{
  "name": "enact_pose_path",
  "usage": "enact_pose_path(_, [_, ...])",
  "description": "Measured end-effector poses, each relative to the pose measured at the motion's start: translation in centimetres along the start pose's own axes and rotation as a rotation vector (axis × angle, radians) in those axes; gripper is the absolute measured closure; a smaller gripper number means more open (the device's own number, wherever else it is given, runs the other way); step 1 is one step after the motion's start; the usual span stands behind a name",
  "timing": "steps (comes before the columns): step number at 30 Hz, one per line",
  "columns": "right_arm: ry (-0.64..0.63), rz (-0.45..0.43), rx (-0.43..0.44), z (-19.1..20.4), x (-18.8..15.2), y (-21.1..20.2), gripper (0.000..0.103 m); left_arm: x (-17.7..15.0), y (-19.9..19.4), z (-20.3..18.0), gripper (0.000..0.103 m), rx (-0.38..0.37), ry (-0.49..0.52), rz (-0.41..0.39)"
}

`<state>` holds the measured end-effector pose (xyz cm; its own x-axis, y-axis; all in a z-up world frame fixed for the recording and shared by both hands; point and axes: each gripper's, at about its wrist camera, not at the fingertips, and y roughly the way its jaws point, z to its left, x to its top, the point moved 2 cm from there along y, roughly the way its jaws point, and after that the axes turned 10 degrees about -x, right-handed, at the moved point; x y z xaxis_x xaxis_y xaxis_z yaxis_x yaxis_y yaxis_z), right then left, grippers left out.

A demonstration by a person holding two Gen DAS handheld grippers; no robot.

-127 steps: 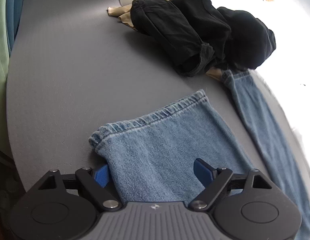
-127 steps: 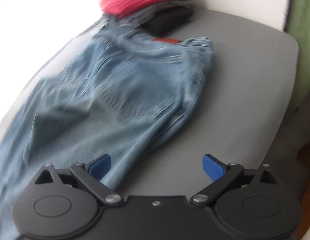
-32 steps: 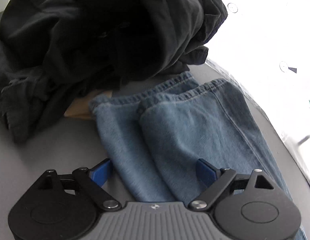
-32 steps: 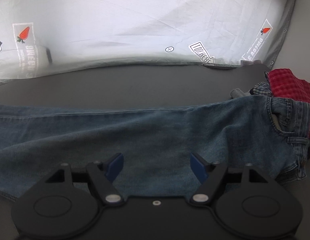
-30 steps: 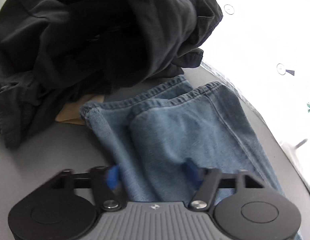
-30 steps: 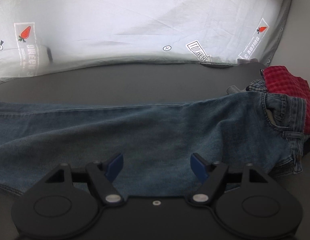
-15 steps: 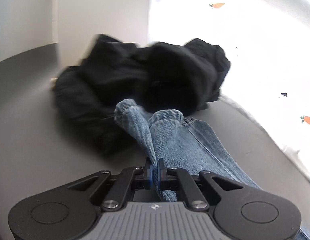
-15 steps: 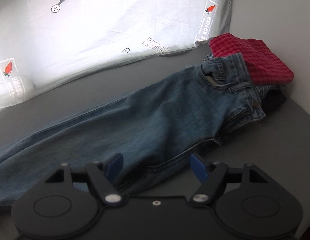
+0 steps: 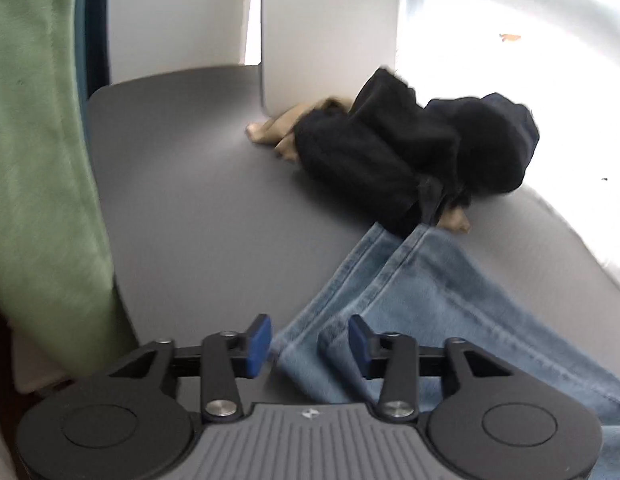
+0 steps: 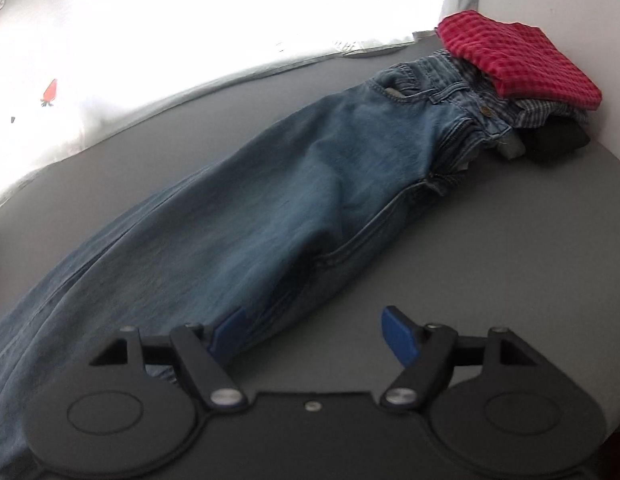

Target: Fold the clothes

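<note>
Half a second ago our left gripper (image 9: 309,343) was pinched shut on the hems of the jeans (image 9: 422,300); now its jaws are opening, and the leg ends lie folded back between the blue pads, which no longer press on the denim. Since then the black pile of clothes (image 9: 414,168) has dropped farther away in the left view, with a scrap of tan cloth (image 9: 277,130) poking out from beneath it. Where the legs run under that dark heap we cannot make out, and the lower right of the denim is cut off by the frame. A green cloth (image 9: 37,184) hangs at the left edge, blurred.

On our right side, the jeans (image 10: 293,200) lie stretched along the grey table (image 10: 510,240), their waistband tucked against a stack topped by a red checked cloth (image 10: 518,64); what lies under that stack is only partly visible. Our right gripper (image 10: 314,330) stands wide open and holds nothing, its left pad over the edge of the denim and its right pad over bare table. Whether that pad touches the cloth we cannot tell. A bright white sheet (image 10: 189,20) beyond the table is washed out by glare.
</note>
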<state>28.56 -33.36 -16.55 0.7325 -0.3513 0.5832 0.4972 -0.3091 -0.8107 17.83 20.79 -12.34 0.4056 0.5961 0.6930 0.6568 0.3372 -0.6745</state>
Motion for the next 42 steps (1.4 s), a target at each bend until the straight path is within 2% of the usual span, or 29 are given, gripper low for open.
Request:
enact_pose_path(2, [-0.047, -0.003, 0.018, 1.5, -1.1, -0.6, 0.027, 1.0, 1.5, -1.0, 0.05, -0.067, 0.082, -0.001])
enact_pose_path(4, [-0.113, -0.022, 0.029, 3.3, -2.3, -1.3, 0.027, 1.7, 3.7, -2.3, 0.039, -0.113, 0.194, 0.006])
enact_pose_path(6, [-0.183, -0.048, 0.039, 5.1, -3.6, -2.2, 0.027, 2.0, 6.7, -4.1, 0.037, -0.141, 0.299, 0.021])
enact_pose_path(8, [-0.251, -0.082, 0.042, 6.4, -4.9, -3.6, 0.027, 2.5, 9.5, -5.4, 0.03, -0.168, 0.37, 0.036])
enact_pose_path(10, [-0.309, -0.105, 0.041, 7.3, -6.4, -5.1, 0.026, 2.9, 12.0, -6.2, 0.014, -0.193, 0.412, 0.034])
enact_pose_path(11, [-0.336, -0.112, 0.038, 7.6, -7.1, -5.8, 0.025, 3.0, 13.2, -6.6, 0.013, -0.206, 0.431, 0.033])
enact_pose_path(14, [-0.406, -0.112, 0.012, 8.0, -9.3, -7.0, 0.024, 3.3, 16.4, -6.9, 0.013, -0.248, 0.435, 0.101])
enact_pose_path(15, [-0.424, -0.107, -0.004, 8.1, -10.0, -7.3, 0.024, 3.3, 17.0, -6.9, 0.015, -0.247, 0.42, 0.112])
enact_pose_path(17, [-0.442, -0.091, -0.031, 8.1, -11.2, -7.7, 0.024, 3.0, 17.9, -6.7, 0.048, -0.24, 0.385, 0.126])
enact_pose_path(18, [-0.442, -0.083, -0.043, 8.1, -11.6, -7.9, 0.024, 3.0, 17.9, -6.7, 0.08, -0.234, 0.368, 0.126])
enact_pose_path(19, [-0.436, -0.077, -0.054, 8.0, -11.8, -8.0, 0.024, 2.9, 17.8, -6.6, 0.085, -0.227, 0.352, 0.124])
enact_pose_path(22, [-0.419, -0.065, -0.087, 7.9, -12.1, -8.0, 0.024, 3.1, 14.9, -7.1, 0.086, -0.2, 0.362, 0.055])
enact_pose_path(26, [-0.399, -0.057, -0.1, 8.2, -12.0, -7.7, 0.024, 5.2, 8.2, -8.1, 0.087, -0.168, 0.385, -0.057])
enact_pose_path(29, [-0.392, -0.061, -0.094, 8.7, -11.5, -7.4, 0.024, 6.9, 4.4, -8.1, 0.086, -0.139, 0.366, -0.114])
enact_pose_path(32, [-0.392, -0.067, -0.076, 9.2, -10.9, -7.0, 0.024, 7.2, 6.0, -7.2, 0.086, -0.069, 0.36, -0.101])
enact_pose_path(34, [-0.388, -0.066, -0.054, 9.6, -10.5, -6.6, 0.024, 6.3, 9.7, -6.2, 0.084, 0.008, 0.346, -0.01])
enact_pose_path(36, [-0.388, -0.066, -0.043, 9.8, -10.2, -6.2, 0.024, 5.1, 12.7, -5.0, 0.079, 0.048, 0.313, 0.085])
enact_pose_path(38, [-0.391, -0.071, -0.038, 9.9, -9.9, -5.9, 0.022, 4.4, 13.0, -4.0, 0.076, 0.074, 0.281, 0.105])
enact_pose_path(41, [-0.406, -0.087, -0.044, 9.9, -9.7, -5.8, 0.018, 3.7, 11.5, -3.2, 0.046, 0.063, 0.257, 0.05])
enact_pose_path(42, [-0.408, -0.086, -0.046, 9.8, -9.6, -5.5, 0.018, 3.4, 11.2, -3.1, 0.033, 0.05, 0.264, 0.042])
